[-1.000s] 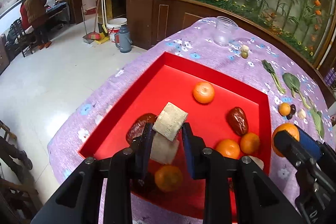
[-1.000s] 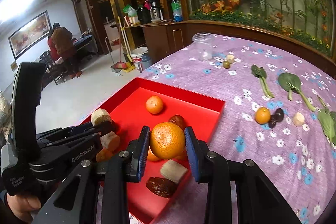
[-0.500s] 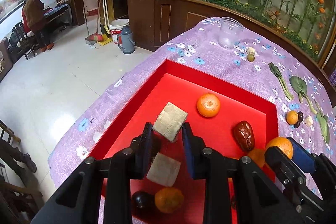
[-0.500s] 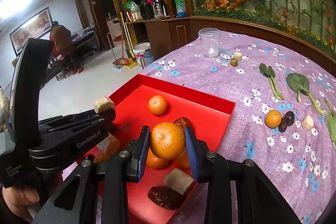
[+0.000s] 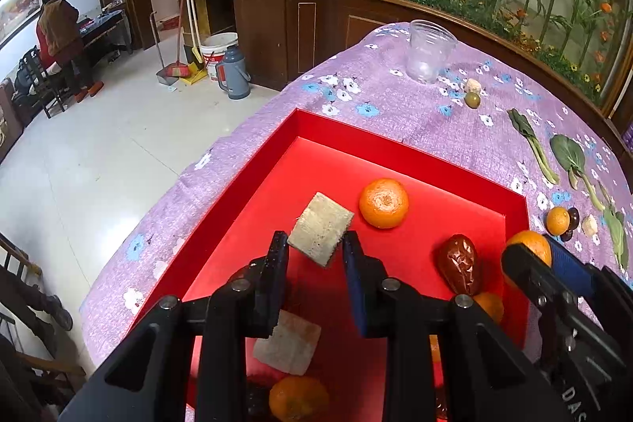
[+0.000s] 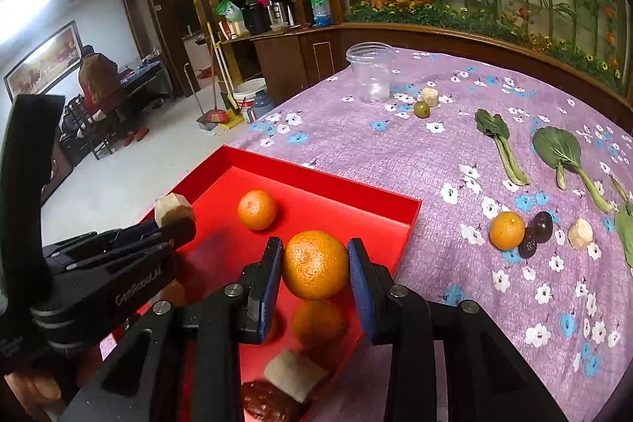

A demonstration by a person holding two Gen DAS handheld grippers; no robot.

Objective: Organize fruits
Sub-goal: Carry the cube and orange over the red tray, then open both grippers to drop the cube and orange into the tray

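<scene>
Red fills the left wrist view: the shallow tray (image 5: 415,155) sits on the purple flowered cloth (image 5: 395,121) of the desk, and the left gripper (image 5: 314,252) points steeply down into it, its jaws narrow and clamped on a tan block (image 5: 319,234) that tilts corner-up between the pads, above the tray floor. This view alone shows the tray's near end under the gripper, with a second pale block (image 5: 288,343) and a mandarin (image 5: 297,400) beneath the fingers, and a brown date (image 5: 459,267) toward the right wall. A loose mandarin (image 5: 383,202) lies just beyond the held block. At the right edge the right gripper (image 5: 532,258) enters with an orange fruit at its tip. The right wrist view shows more of the desk beyond the tray: a clear plastic cup (image 6: 370,72), two leafy greens (image 6: 498,141), and a small cluster of a mandarin (image 6: 507,230), dark fruits and a pale chunk, well apart from the tray (image 6: 328,184). Here the right gripper (image 6: 316,265) slopes down over the tray's right side, jaws moderately spread and pressed on both flanks of a large orange (image 6: 315,263), held clear of the floor. The left gripper (image 6: 174,214) appears from the side, with a bare hand (image 6: 27,388) on its grip.
</scene>
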